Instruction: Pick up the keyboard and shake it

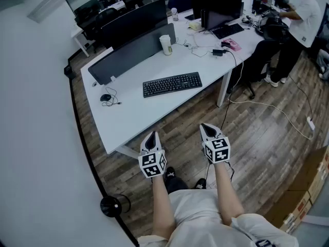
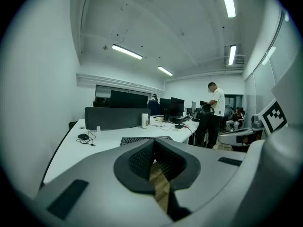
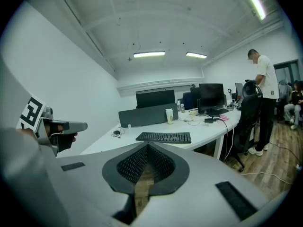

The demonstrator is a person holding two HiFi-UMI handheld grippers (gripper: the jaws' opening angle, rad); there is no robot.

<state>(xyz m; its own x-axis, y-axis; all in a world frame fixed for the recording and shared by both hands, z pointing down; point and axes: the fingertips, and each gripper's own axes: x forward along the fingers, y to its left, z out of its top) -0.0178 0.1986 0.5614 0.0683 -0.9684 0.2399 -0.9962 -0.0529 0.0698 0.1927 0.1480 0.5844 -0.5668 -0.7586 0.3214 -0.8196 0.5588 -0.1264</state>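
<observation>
Two hand-held grippers hover side by side above the wood floor (image 1: 257,133), short of a white table (image 1: 134,118). Both the left gripper (image 1: 152,135) and the right gripper (image 1: 207,127) have their jaws pressed together on nothing, tips aimed toward the table. Beyond them the black keyboard (image 1: 172,84) lies flat on the table, well apart from both grippers. Its long axis runs left to right along the table's near edge, with its front edge facing the grippers. A black mouse (image 1: 105,97) sits to its left, and a paper cup (image 1: 165,44) stands behind it beside a dark divider panel (image 1: 131,50).
</observation>
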